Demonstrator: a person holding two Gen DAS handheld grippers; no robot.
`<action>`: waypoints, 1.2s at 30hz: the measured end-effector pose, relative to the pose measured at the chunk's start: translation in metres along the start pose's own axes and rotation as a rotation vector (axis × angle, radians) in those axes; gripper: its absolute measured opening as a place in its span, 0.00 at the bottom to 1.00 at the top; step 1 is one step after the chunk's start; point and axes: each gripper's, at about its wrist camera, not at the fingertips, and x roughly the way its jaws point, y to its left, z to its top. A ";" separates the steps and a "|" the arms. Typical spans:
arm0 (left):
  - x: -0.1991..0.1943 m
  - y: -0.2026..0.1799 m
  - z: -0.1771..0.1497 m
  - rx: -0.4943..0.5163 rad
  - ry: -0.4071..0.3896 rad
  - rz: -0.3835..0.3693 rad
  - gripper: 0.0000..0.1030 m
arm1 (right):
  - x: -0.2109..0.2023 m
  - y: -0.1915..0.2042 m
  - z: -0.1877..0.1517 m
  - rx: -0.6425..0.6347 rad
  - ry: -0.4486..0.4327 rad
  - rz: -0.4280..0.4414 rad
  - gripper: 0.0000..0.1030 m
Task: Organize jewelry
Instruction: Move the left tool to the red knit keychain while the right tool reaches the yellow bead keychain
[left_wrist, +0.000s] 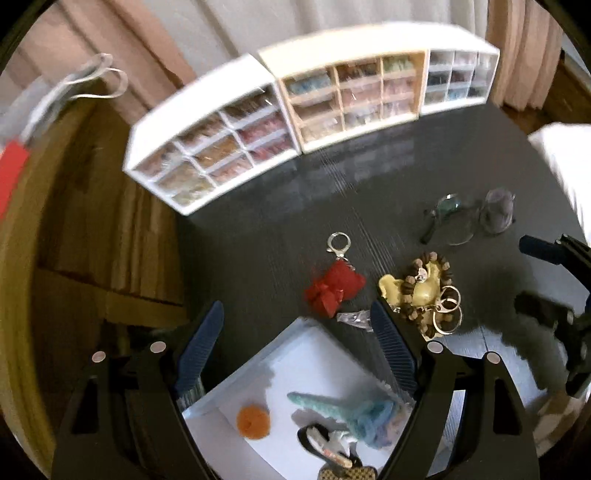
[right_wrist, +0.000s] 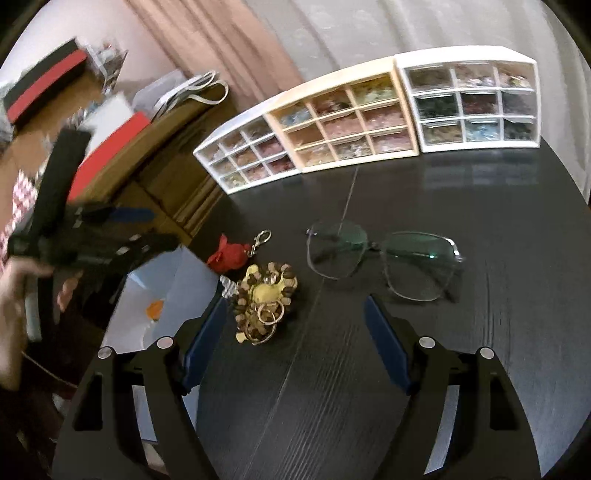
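On the black table lie a red pouch keychain (left_wrist: 334, 288) (right_wrist: 227, 253), a yellow charm wrapped in wooden beads and key rings (left_wrist: 424, 291) (right_wrist: 266, 295), and a pair of glasses (left_wrist: 469, 218) (right_wrist: 384, 258). A white tray (left_wrist: 314, 354) (right_wrist: 184, 280) at the table's left edge holds an orange pompom (left_wrist: 253, 421) (right_wrist: 155, 308) and a teal knitted piece (left_wrist: 343, 410). My left gripper (left_wrist: 295, 308) (right_wrist: 162, 227) hovers open over the tray's far corner, with nothing between its fingers. My right gripper (right_wrist: 295, 302) (left_wrist: 546, 273) stands open above bare table, the bead charm just beyond its left finger.
Three small drawer units full of trinkets line the table's far edge: white (left_wrist: 229, 136) (right_wrist: 243, 155), cream (left_wrist: 351, 96) (right_wrist: 343, 122), and white (left_wrist: 458, 81) (right_wrist: 472, 107). Left of the table a wooden surface (right_wrist: 166, 162) carries a red box (right_wrist: 110, 155) and a bag. A hand (right_wrist: 14, 295) grips the left tool.
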 end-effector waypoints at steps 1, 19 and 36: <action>0.007 -0.002 0.003 0.010 0.019 -0.004 0.79 | 0.002 0.001 -0.001 -0.005 0.005 0.003 0.71; 0.075 -0.016 0.029 0.031 0.227 -0.030 0.71 | 0.028 0.017 -0.015 -0.017 0.045 0.065 0.65; 0.090 -0.019 0.022 0.024 0.250 -0.071 0.45 | 0.061 0.005 0.005 0.050 0.071 0.039 0.48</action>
